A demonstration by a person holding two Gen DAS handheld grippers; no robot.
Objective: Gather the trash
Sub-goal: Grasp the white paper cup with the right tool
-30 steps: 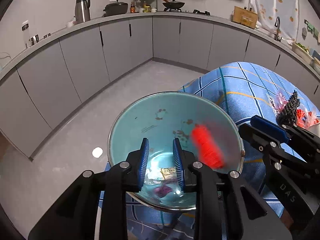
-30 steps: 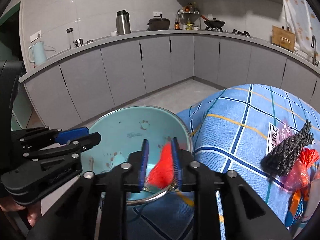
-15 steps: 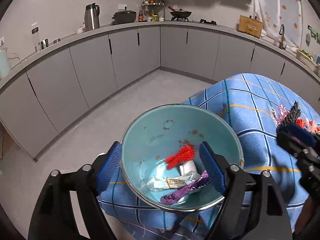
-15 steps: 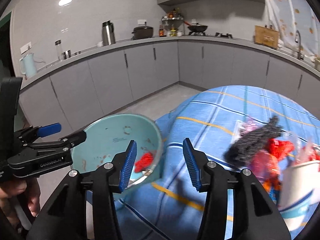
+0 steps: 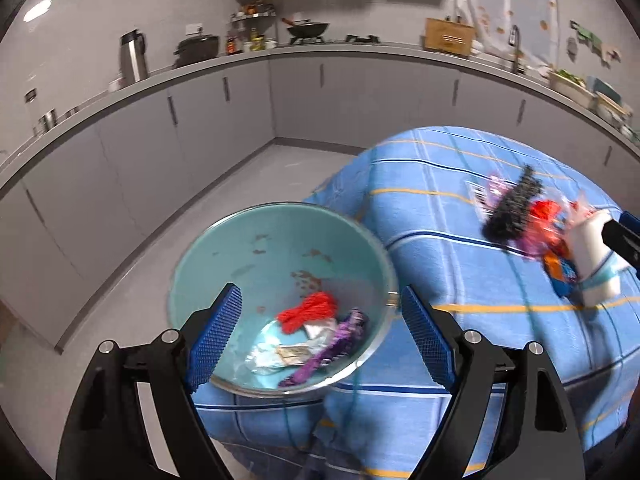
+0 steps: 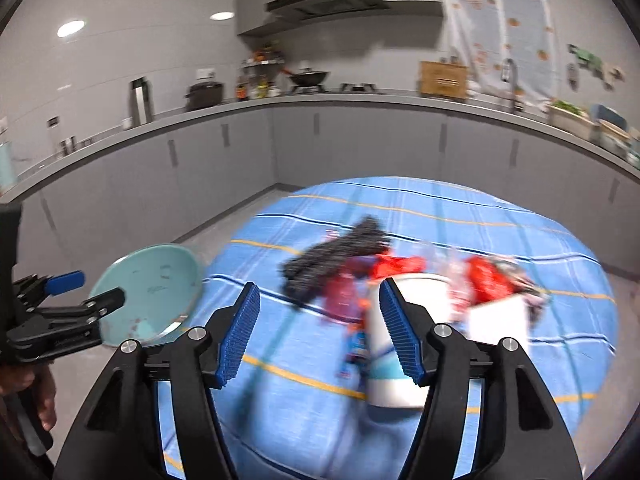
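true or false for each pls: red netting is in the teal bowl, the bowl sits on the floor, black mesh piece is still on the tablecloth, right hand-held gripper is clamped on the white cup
1. Red netting lies in the teal bowl. True.
2. The bowl sits on the floor. False: it rests at the edge of the blue checked tablecloth.
3. The black mesh piece lies on the tablecloth. True, among other wrappers.
4. The right hand-held gripper is clamped on the white cup. False: its jaws are opening and grip nothing; the cup lies beyond them.
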